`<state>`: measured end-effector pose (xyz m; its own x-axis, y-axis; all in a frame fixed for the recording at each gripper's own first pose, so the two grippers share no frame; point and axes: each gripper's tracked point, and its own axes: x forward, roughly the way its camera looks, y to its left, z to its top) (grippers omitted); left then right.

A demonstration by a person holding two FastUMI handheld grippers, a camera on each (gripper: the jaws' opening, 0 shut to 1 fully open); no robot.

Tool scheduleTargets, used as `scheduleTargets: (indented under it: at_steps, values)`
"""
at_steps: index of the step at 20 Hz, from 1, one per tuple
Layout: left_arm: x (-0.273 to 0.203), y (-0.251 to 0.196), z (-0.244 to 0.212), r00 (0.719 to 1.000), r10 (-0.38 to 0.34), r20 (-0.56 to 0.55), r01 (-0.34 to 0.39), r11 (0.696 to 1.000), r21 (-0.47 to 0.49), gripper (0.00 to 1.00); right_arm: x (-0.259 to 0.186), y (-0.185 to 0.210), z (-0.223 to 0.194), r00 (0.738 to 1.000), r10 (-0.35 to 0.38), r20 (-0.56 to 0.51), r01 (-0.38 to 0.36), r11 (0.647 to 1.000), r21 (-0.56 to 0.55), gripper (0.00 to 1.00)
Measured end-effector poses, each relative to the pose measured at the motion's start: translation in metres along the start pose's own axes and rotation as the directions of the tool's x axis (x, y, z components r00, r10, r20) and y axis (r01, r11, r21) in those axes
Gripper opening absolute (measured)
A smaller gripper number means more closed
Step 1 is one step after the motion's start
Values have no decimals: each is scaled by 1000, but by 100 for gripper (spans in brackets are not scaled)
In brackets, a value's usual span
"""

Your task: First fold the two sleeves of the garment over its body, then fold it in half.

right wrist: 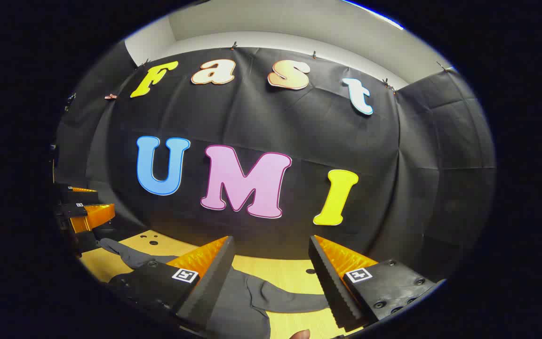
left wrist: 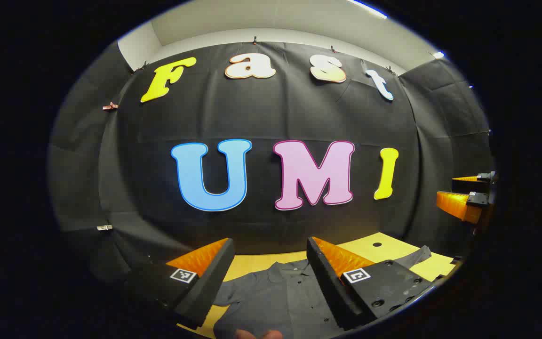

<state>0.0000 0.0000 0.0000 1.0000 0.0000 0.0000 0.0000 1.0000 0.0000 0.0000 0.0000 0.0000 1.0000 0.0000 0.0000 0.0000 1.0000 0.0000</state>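
The garment (left wrist: 275,296), a dark grey shirt with a collar, lies flat on the yellow surface (left wrist: 384,245) just below and in front of your left gripper (left wrist: 268,256). Seen from your right gripper (right wrist: 268,256), one sleeve (right wrist: 290,299) stretches out sideways under its fingers. As far as I can judge, no fold is made yet: both sleeves and the final half fold are left to do. Both grippers are held above the cloth with fingers wide apart, holding nothing.
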Motion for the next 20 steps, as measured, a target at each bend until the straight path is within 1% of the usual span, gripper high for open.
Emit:
scheduleTargets:
  at_steps: [1, 2, 3, 4, 13, 14, 15, 16, 20]
  values:
    - [0, 2, 1, 1000, 1, -2, -1, 1000, 2, 99, 0, -1, 0, 1000, 2, -1, -2, 1000, 0, 97]
    - [0, 1, -2, 1000, 2, -2, -2, 1000, 5, 97, 0, 0, 0, 1000, 3, -1, -3, 1000, -2, 97]
    - [0, 2, 0, 1000, 1, -2, -1, 1000, 9, 99, 0, -1, 0, 1000, 4, 0, -4, 1000, -4, 97]
    - [-1, -2, -2, 1000, 0, -2, 0, 1000, 13, 97, 0, 0, 0, 1000, 6, 0, -6, 1000, -6, 97]
    - [-1, -19, -8, 1000, -6, -4, 6, 999, 33, 97, -1, -2, -1, 1000, 2, -6, -2, 1000, -6, 97]
    - [-3, -25, -10, 1000, -8, -3, 8, 999, 38, 97, -1, -2, -1, 1000, 1, -6, -1, 1000, -5, 98]
    - [-2, -29, -8, 1000, -9, -3, 9, 999, 41, 99, -1, -2, -1, 1000, 0, -8, 0, 1000, -4, 97]
    - [-2, -37, -11, 1000, -10, -3, 10, 999, 43, 97, -2, -2, -2, 1000, -1, -12, 1, 1000, 0, 97]
    - [1, -70, -9, 1000, -22, 3, 22, 999, 39, 97, -3, -5, -5, 999, -13, -32, 13, 1000, 13, 97]
